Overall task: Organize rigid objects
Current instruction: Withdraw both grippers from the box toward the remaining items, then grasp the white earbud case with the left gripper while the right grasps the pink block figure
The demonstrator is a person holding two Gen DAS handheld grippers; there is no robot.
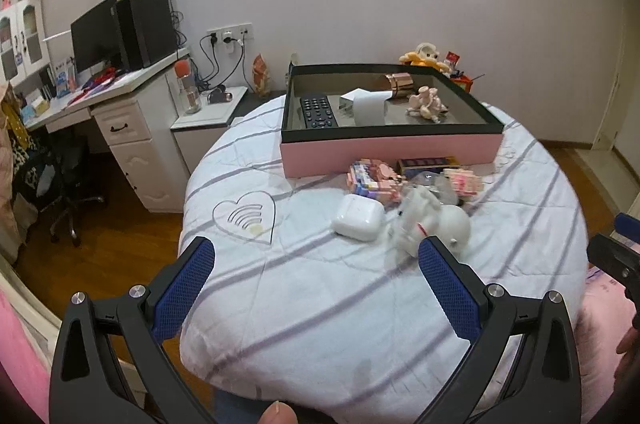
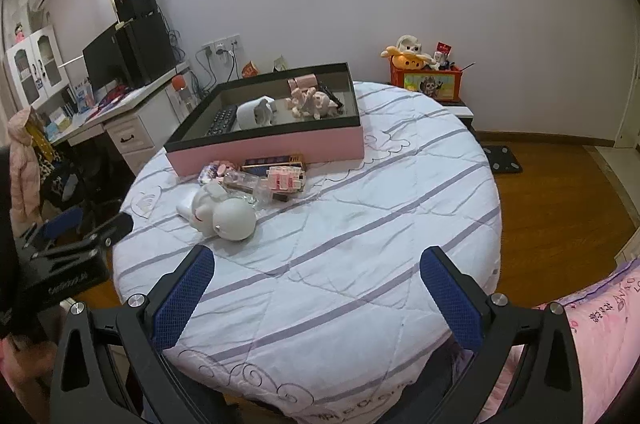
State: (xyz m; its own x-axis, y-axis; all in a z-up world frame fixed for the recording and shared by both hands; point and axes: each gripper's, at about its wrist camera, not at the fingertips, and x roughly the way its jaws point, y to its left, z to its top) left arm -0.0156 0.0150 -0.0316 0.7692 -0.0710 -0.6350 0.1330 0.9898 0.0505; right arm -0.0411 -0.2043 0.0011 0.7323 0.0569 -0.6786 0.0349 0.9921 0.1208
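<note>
Both grippers hang wide open and empty over the near side of the round bed [image 2: 360, 224], the left gripper [image 1: 316, 264] nearest the white earbud case [image 1: 358, 216] and white rabbit figure [image 1: 436, 220], the right gripper [image 2: 316, 272] facing bare quilt. The pink tray [image 1: 390, 148] at the far side already holds a remote [image 1: 318, 110] and a pink figurine [image 1: 426, 102]; the loose items cluster just in front of it, probably for short carries, with the case the likely next pick

pink box [image 1: 390, 152]: open, holds remote [image 1: 318, 111] | white case [image 1: 357, 216], rabbit figure [image 2: 224, 211]: on quilt, in front
</note>
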